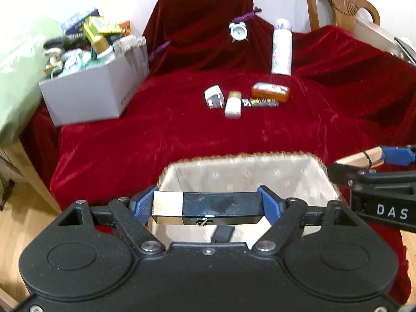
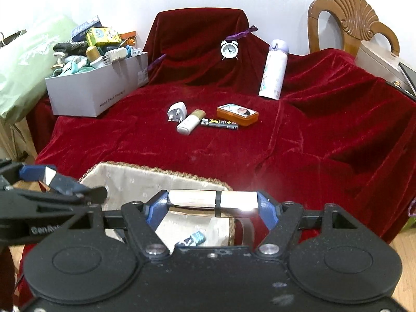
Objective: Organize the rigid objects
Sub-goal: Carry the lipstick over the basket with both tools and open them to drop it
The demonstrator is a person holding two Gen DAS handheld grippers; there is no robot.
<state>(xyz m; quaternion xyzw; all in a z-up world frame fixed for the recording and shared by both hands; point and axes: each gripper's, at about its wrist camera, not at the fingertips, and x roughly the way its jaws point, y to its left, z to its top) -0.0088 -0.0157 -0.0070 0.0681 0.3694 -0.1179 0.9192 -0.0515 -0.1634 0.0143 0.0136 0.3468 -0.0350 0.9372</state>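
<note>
Blue pads of our left claw [image 1: 208,204] clamp a dark bar [image 1: 206,209] endwise above the basket [image 1: 322,182]. Our right claw [image 2: 209,208] clamps a cream tube [image 2: 212,200] over the same basket. Plug [image 2: 177,111], bottle [image 2: 189,122], battery [image 2: 219,124] and tin [image 2: 238,114] lie on the counter [image 2: 182,150].

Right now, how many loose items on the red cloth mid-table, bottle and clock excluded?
4, clustered mid-table: white plug leftmost, white gold-capped bottle beside it, black-and-yellow battery pack next, orange tin rightmost. Anything behind the tongs or the lined basket may be hidden.
</note>
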